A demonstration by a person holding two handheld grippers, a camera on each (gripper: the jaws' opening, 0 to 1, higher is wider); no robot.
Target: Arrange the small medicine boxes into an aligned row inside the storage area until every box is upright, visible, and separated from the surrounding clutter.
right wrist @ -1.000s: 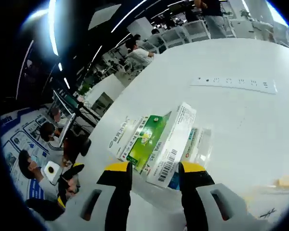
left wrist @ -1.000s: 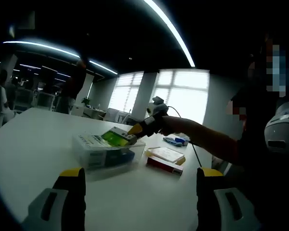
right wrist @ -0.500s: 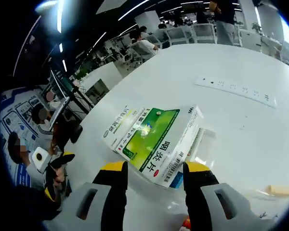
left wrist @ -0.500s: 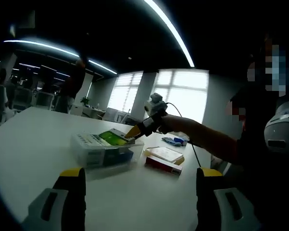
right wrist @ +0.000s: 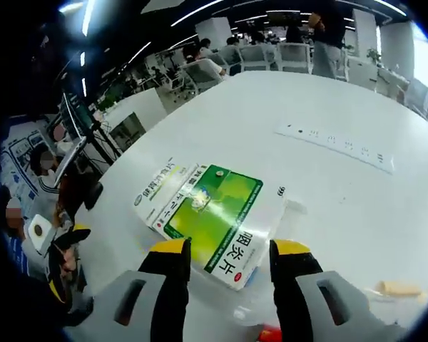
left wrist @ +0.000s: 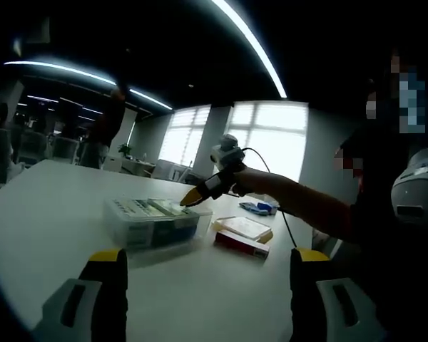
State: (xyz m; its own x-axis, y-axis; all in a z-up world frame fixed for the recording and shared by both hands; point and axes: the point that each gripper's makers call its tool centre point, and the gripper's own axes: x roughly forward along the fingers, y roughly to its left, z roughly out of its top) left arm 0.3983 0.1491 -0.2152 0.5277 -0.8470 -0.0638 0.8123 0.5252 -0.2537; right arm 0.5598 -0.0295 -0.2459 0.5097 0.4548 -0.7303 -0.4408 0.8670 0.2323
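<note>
A second ago the green-and-white cardboard medicine box (right wrist: pixel 215 224) was tipped up on its edge at the right gripper (right wrist: pixel 228 249); now it lies flat, face up, on top of the other boxes in the clear plastic storage tray (left wrist: pixel 155 226). That gripper's yellow-tipped jaws stand apart on either side of the box's near end, and I cannot tell whether they touch it. In the left gripper view the same gripper (left wrist: pixel 192 197) hovers at the tray's upper right edge, a person's arm (left wrist: pixel 299 203) reaching in behind it.

The left gripper (left wrist: pixel 209 258) has stayed put, jaws wide and holding nothing, low over the smooth white table (left wrist: pixel 50 206).

The tray is see-through with rounded corners, and white printed boxes (left wrist: pixel 137 208) lie flat inside it. Just right of it lies a flat red-sided box with a pale top (left wrist: pixel 242 236), apart from the tray.

The right gripper view looks down on the green box's glossy printed face and takes in a long white power strip (right wrist: pixel 335 146) farther across the table, well apart from the boxes.
</note>
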